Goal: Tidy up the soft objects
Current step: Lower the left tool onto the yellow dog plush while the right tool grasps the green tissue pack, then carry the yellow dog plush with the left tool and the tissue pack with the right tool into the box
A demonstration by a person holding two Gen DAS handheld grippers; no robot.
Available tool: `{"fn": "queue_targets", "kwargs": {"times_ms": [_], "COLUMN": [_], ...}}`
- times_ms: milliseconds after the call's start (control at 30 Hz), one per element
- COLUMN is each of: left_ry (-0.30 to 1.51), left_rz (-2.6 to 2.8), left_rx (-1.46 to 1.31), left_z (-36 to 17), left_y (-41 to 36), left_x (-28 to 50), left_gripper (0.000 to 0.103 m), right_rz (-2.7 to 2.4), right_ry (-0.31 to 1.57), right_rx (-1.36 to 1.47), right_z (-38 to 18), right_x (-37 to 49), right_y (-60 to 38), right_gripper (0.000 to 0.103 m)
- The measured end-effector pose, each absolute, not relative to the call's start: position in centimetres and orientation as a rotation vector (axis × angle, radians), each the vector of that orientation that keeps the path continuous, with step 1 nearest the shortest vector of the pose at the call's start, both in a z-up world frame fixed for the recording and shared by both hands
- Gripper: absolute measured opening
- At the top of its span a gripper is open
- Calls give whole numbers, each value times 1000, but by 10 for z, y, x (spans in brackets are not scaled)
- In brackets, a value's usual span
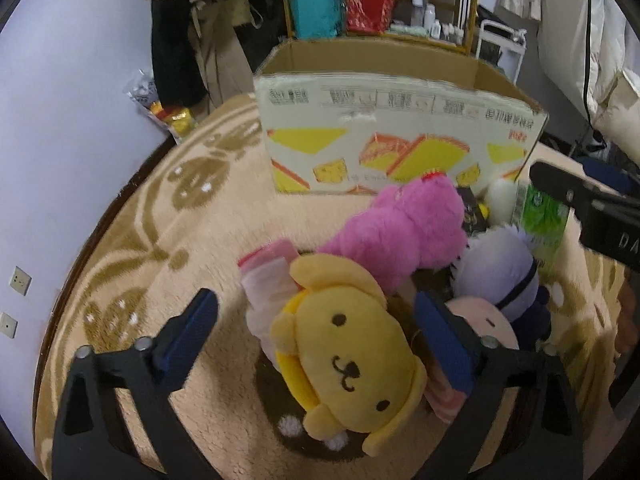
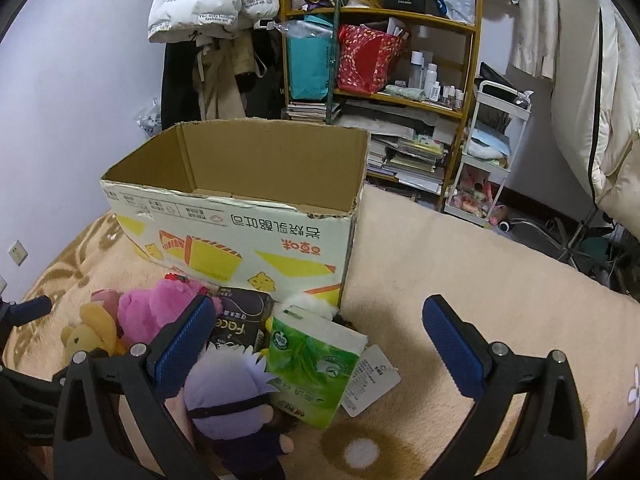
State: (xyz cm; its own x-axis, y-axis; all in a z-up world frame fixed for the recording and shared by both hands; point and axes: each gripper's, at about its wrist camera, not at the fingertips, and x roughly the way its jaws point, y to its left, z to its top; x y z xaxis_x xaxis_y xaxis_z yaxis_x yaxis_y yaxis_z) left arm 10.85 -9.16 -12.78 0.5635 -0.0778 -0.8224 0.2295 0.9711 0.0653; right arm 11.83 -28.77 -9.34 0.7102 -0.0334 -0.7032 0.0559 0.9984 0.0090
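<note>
The cardboard box (image 2: 240, 200) stands open-topped; plush toys (image 2: 160, 312) and a tissue pack (image 2: 312, 364) crowd its front, while bare rug (image 2: 460, 264) lies rightward.

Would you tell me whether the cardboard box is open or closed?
Open: the cardboard box shows its bare brown inner walls and no top flaps.

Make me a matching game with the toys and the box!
Things:
1. yellow dog
2. pink plush
3. green tissue pack
4. box

Where or how:
A. open on top, nothing visible inside
B. between the open left tongs
C. leaning beside the purple-haired doll
D. lying behind the yellow dog, near the box

Pairs: 1-B, 2-D, 3-C, 4-A
</note>
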Motion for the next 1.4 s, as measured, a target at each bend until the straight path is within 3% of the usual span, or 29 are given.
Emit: {"fn": "queue_targets", "kwargs": {"times_ms": [133,267,633,700,1100,1300,1400], "left_ry": [990,1017,1071,1074,1087,1075,1058], "left_rz": [-166,-171,-208,-216,-240,-239,-236], "left_rx": [153,121,95,95,102,121,108], "left_z": [-137,-141,-151,-151,-151,-147,-142], "left_y": [-87,-83,-83,-84,-87,-90,-88], "left_x": [111,114,116,115,112,110,107], "left_gripper": [92,90,86,79,64,59,57], "right_rz": [-43,-38,-39,-40,-36,-15,-10], "right_ry": [810,848,898,900,911,927,919], "right_rx": [58,91,190,201,182,146,120], "right_z": [-98,-104,-117,-118,-119,-123,-122], "right_x": [122,127,131,131,132,133,132], "right_y": [-291,-297,-313,-314,-310,-301,-298], "right_gripper": [101,89,88,87,87,58,57]}}
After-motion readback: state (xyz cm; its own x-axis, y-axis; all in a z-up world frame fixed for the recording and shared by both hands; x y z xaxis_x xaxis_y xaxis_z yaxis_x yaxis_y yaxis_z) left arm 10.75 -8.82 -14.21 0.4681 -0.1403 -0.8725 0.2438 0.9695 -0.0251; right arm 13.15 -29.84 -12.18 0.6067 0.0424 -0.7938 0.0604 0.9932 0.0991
